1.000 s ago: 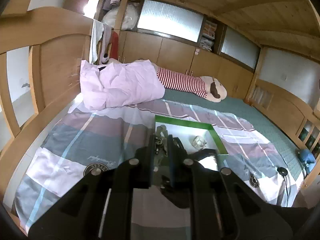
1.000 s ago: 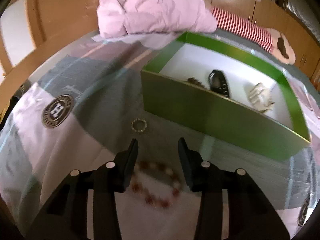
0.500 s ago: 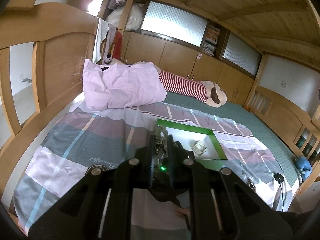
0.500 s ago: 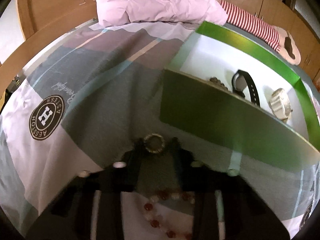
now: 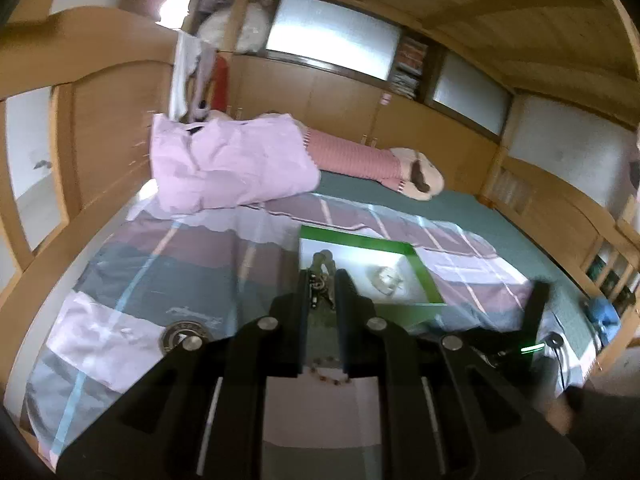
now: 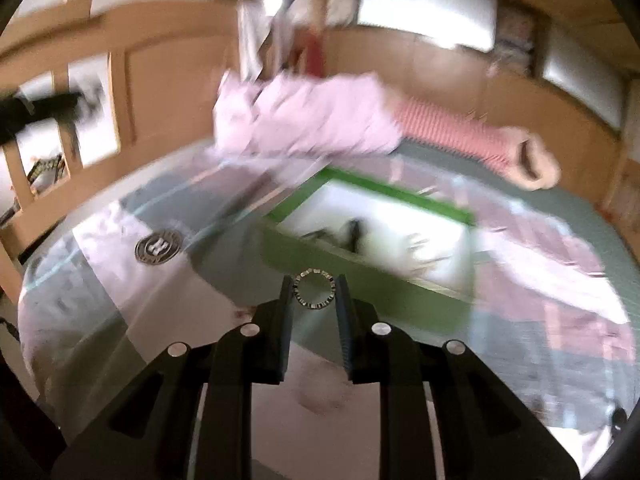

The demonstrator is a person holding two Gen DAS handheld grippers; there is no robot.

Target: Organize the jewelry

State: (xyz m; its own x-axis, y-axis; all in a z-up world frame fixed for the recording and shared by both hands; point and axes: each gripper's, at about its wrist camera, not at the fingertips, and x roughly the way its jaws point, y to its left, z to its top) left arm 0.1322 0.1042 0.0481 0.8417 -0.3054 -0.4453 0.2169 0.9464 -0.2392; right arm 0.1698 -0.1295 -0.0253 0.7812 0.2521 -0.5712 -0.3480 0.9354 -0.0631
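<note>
Left gripper (image 5: 322, 280): jaws nearly together, clamped on a small tangle of dark metal jewelry (image 5: 320, 285), held over the near-left corner of the shallow green cardboard box with white floor (image 5: 428, 280).

Right gripper (image 6: 314, 292): jaws have just been closing and are now clamped across a small round beaded ring-bracelet (image 6: 314, 290), its plane facing the camera. The box lies just beyond and slightly right of it, long axis running left-near to right-far. A second ago that ring lay on the patchwork bedspread (image 6: 120, 280); now it is lifted clear. A red-and-white bead bracelet (image 5: 328, 376) remains on the near spread.
</note>
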